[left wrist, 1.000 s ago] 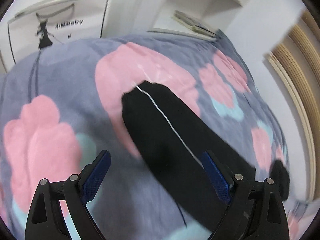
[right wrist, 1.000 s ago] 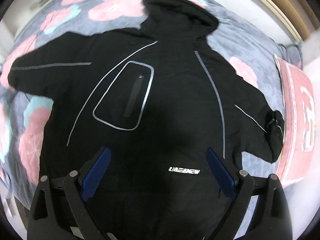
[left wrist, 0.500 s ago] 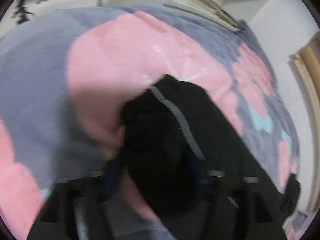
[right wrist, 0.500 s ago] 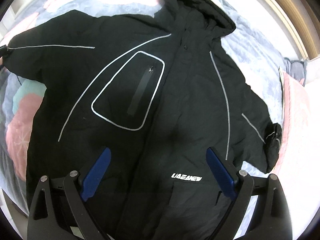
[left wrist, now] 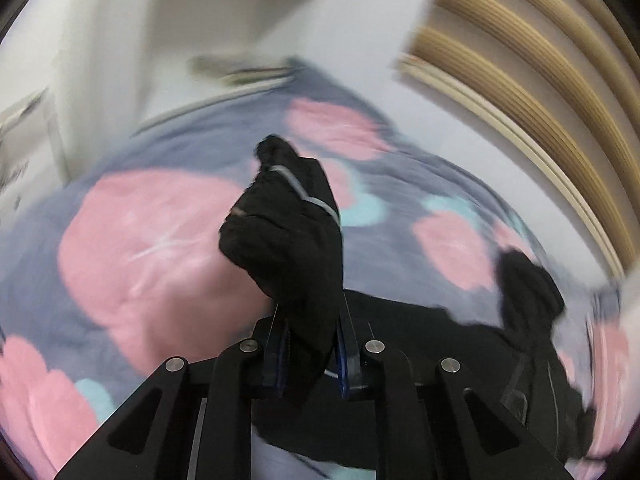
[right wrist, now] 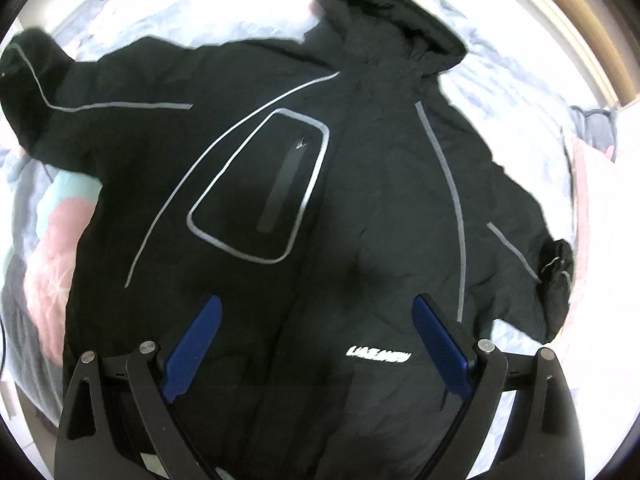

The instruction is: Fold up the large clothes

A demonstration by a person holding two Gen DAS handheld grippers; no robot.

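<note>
A black hooded jacket (right wrist: 360, 208) with grey reflective lines lies front-up on a bed. Its hood (right wrist: 400, 28) points away from me. My left gripper (left wrist: 312, 344) is shut on the end of the jacket's left-hand sleeve (left wrist: 292, 232) and holds it lifted above the blanket. That raised sleeve also shows at the far left of the right wrist view (right wrist: 32, 80). My right gripper (right wrist: 316, 340) is open and empty, above the jacket's lower front near a white logo (right wrist: 378, 356). The other sleeve (right wrist: 552, 280) lies at the right.
The bed is covered by a grey-blue blanket (left wrist: 140, 240) with pink and teal flowers. A wooden slatted headboard (left wrist: 540, 80) stands at the right. White shelves and a wall (left wrist: 200, 8) lie beyond the bed. A pink pillow (right wrist: 592, 208) lies at the right.
My left gripper came down on the sleeve end, shut on it and lifted it off the blanket. The right gripper stayed open over the jacket front, shifting slightly.
</note>
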